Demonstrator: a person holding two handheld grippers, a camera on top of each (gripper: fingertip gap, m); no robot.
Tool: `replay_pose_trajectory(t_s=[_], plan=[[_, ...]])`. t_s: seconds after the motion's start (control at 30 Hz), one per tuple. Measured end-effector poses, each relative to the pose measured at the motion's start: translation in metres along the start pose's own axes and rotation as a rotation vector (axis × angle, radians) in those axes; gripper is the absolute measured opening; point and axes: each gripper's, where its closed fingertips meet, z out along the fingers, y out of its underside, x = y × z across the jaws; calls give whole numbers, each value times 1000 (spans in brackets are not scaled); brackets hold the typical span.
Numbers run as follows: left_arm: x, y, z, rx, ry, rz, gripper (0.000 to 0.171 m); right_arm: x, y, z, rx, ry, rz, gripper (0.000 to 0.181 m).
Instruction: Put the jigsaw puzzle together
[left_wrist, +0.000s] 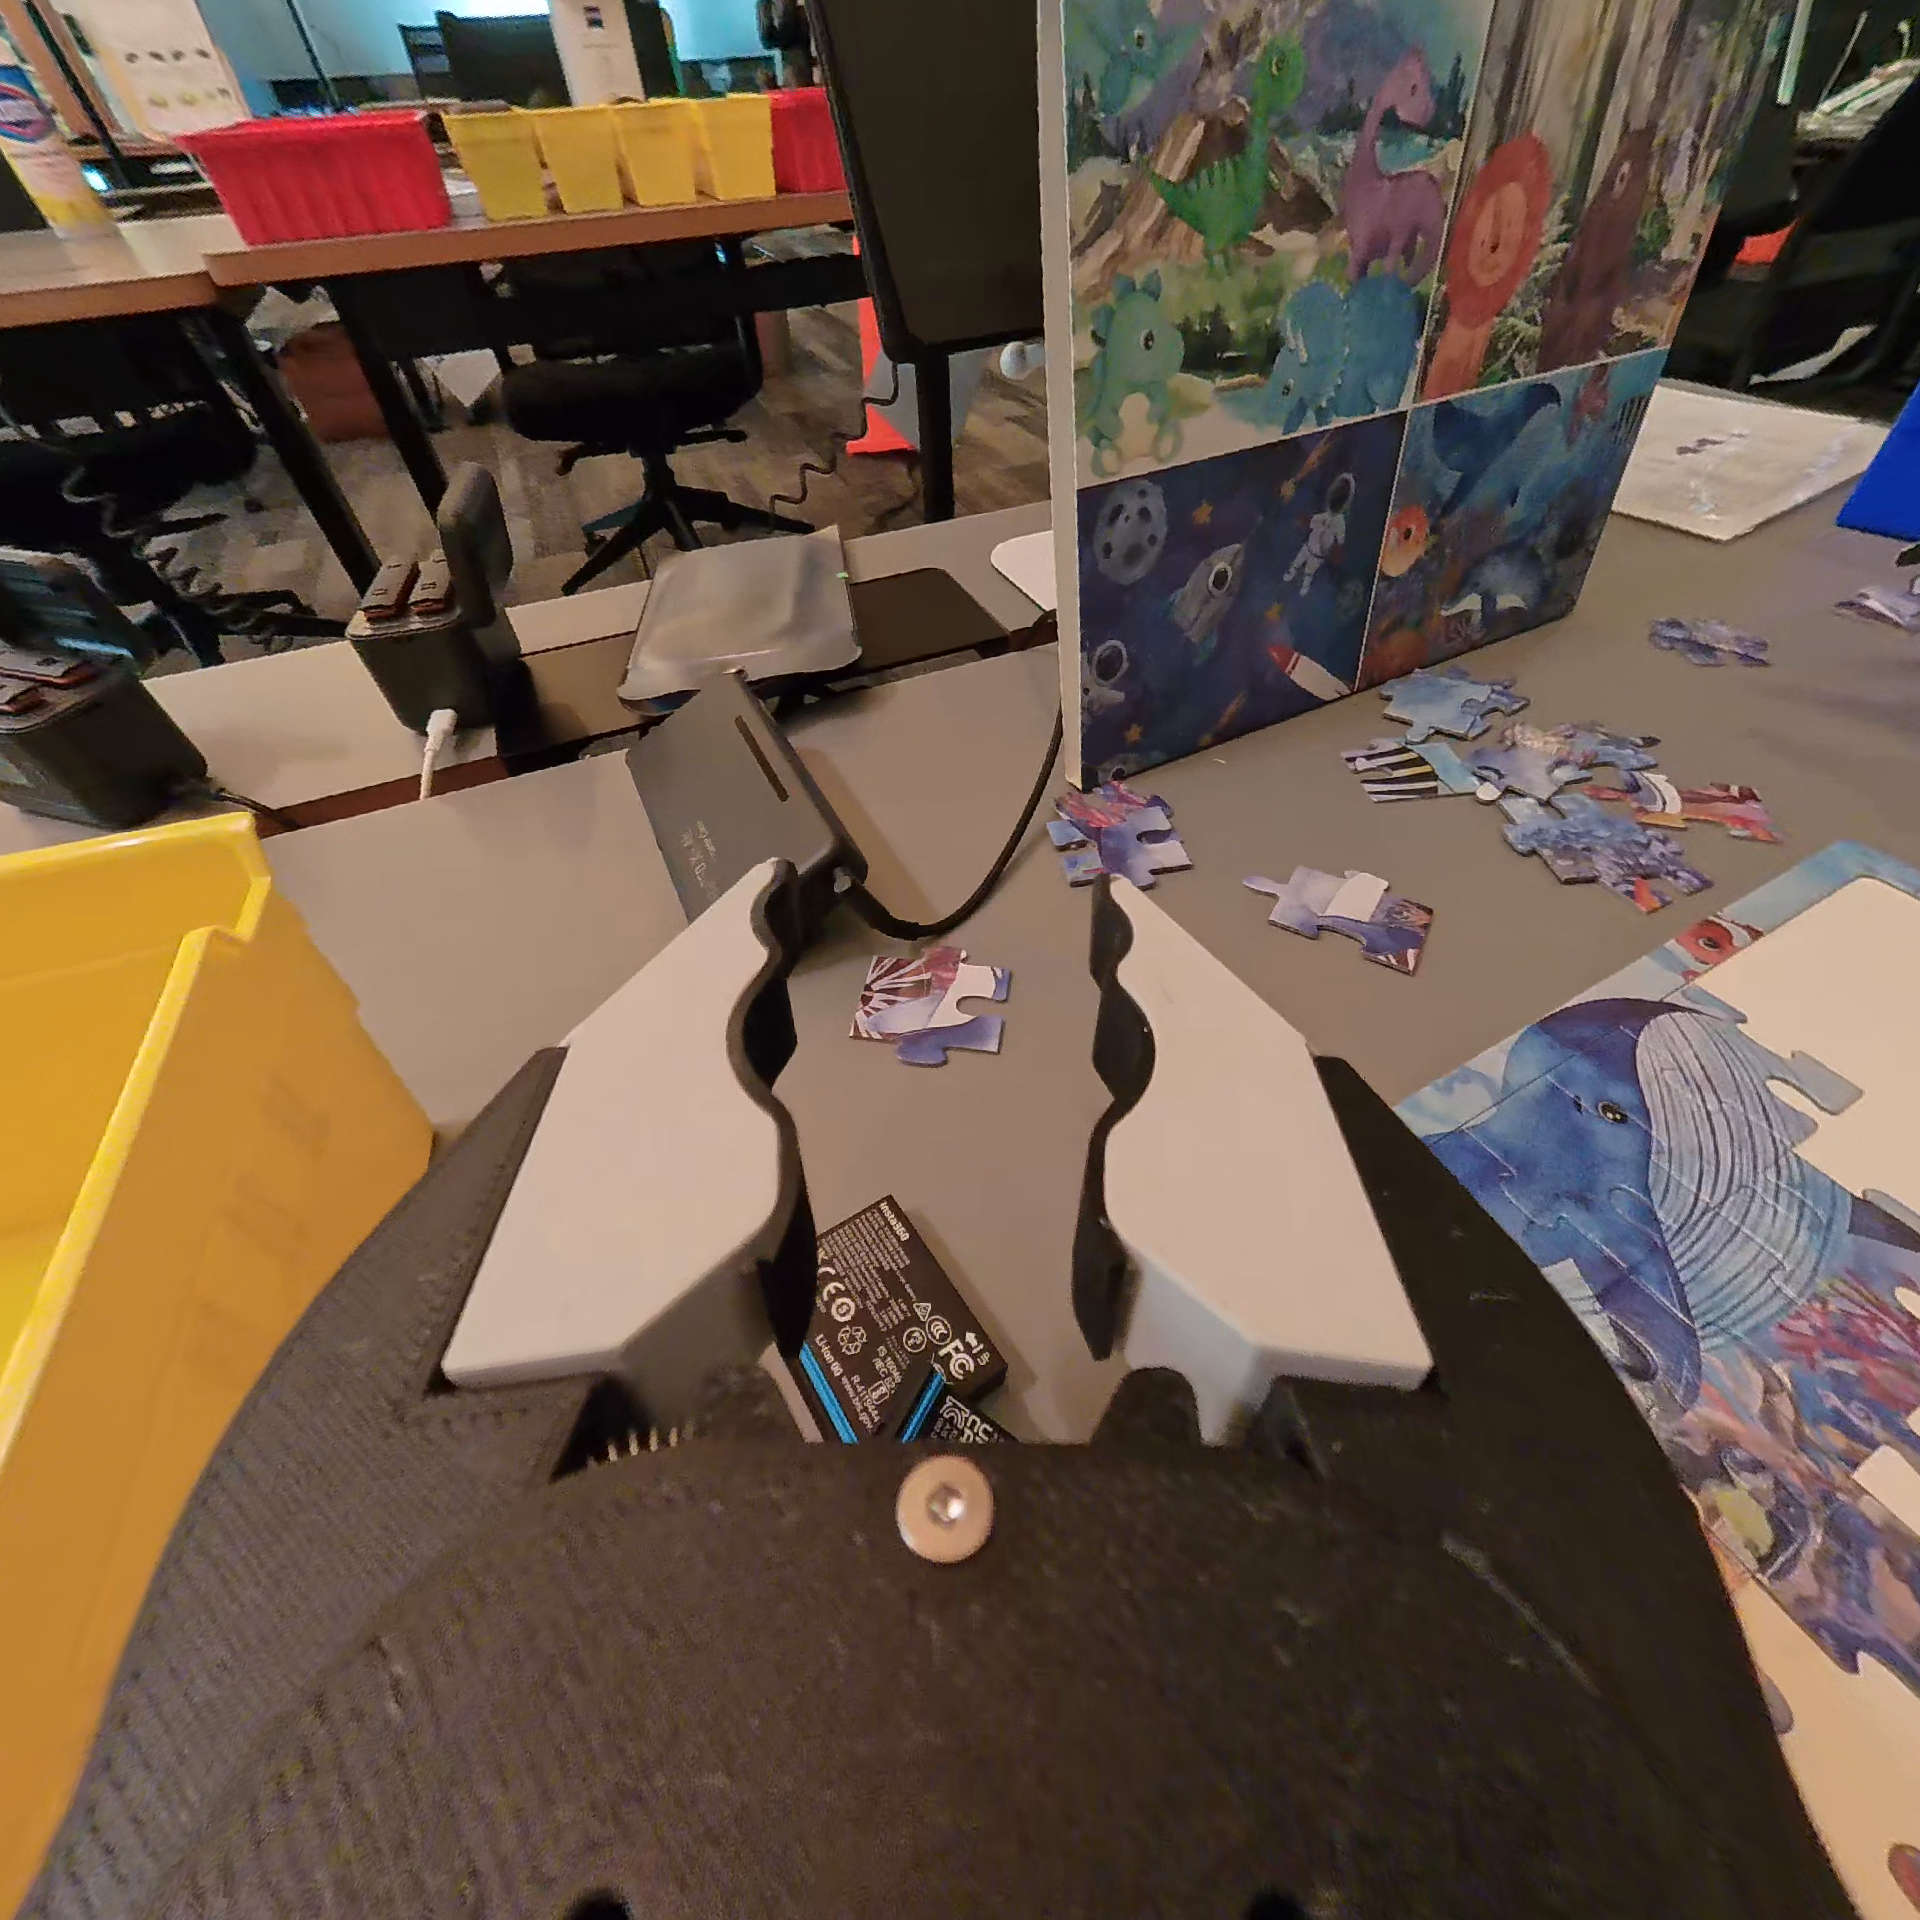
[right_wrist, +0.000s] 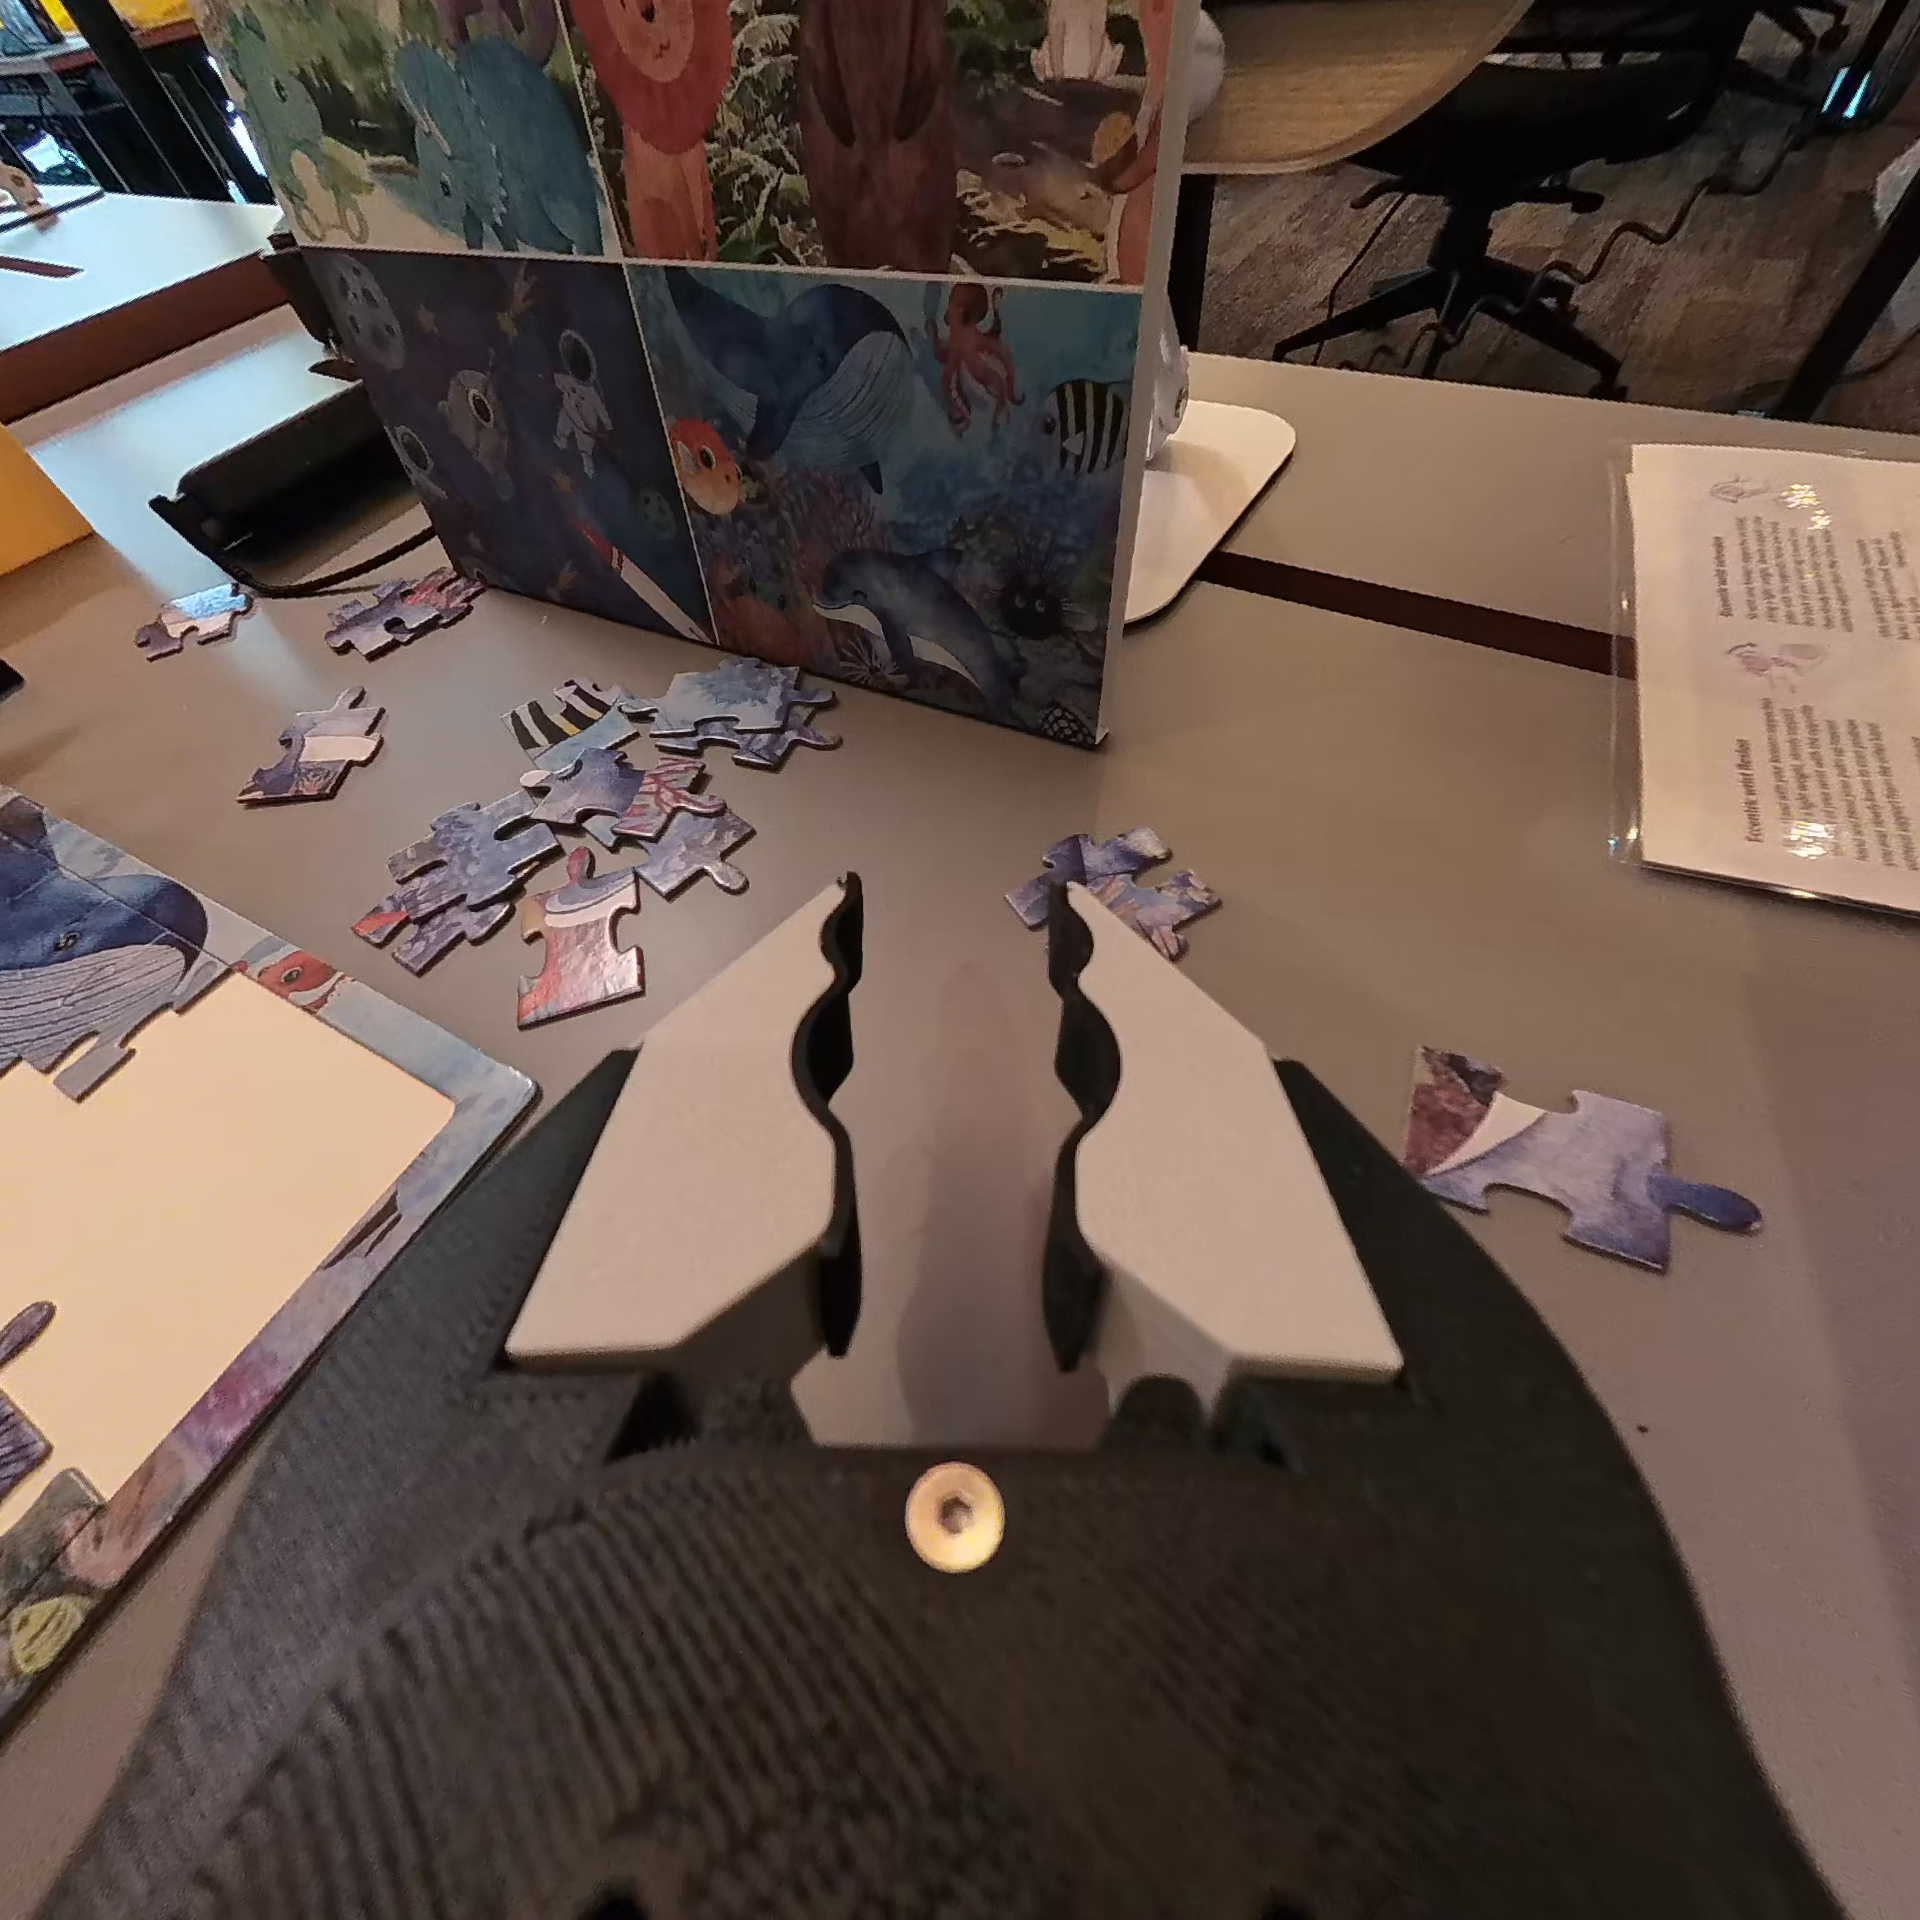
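Two handheld grippers hover over a grey table (right_wrist: 1351, 831) strewn with jigsaw pieces. The left gripper (left_wrist: 940, 904), fingers apart and empty, points at a loose piece (left_wrist: 930, 1006) lying flat just ahead. The right gripper (right_wrist: 954, 899), jaws likewise parted and empty, faces another piece (right_wrist: 1117, 883) at its right fingertip. The half-built whale puzzle tray (right_wrist: 312, 1195) sits between them, beside the upright picture box (right_wrist: 831, 468). The pieces look thin, light and stiff card, flush to the table; an edge or protruding tab seems the likeliest hold, and a flat pinch may slip.
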Motion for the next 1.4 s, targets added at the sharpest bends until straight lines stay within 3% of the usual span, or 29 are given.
replay_pose_trajectory(t_s=[0.3, 0.5, 0.63, 0.77, 0.97, 1.17, 1.23, 1.4], plan=[[8, 3, 2, -11, 27, 16, 54, -10, 5, 9, -42, 12, -81, 36], [19, 8, 7, -40, 55, 46, 55, -69, 2, 40, -72, -153, -131, 34], [22, 9, 8, -42, 63, 52, 55, -96, 14, 68, -184, -231, -255, 35], [23, 9, 8, -42, 66, 56, 54, -107, 11, 88, -192, -260, -361, 42], [22, 9, 7, -40, 69, 52, 55, -106, 18, 105, -290, -306, -309, 66], [26, 11, 8, -50, 83, 62, 55, -106, 25, 108, -333, -295, -321, 59], [27, 11, 9, -52, 86, 65, 55, -106, 27, 108, -348, -308, -301, 44], [28, 11, 8, -51, 94, 60, 55, -106, 27, 108, -350, -306, -307, 41]])
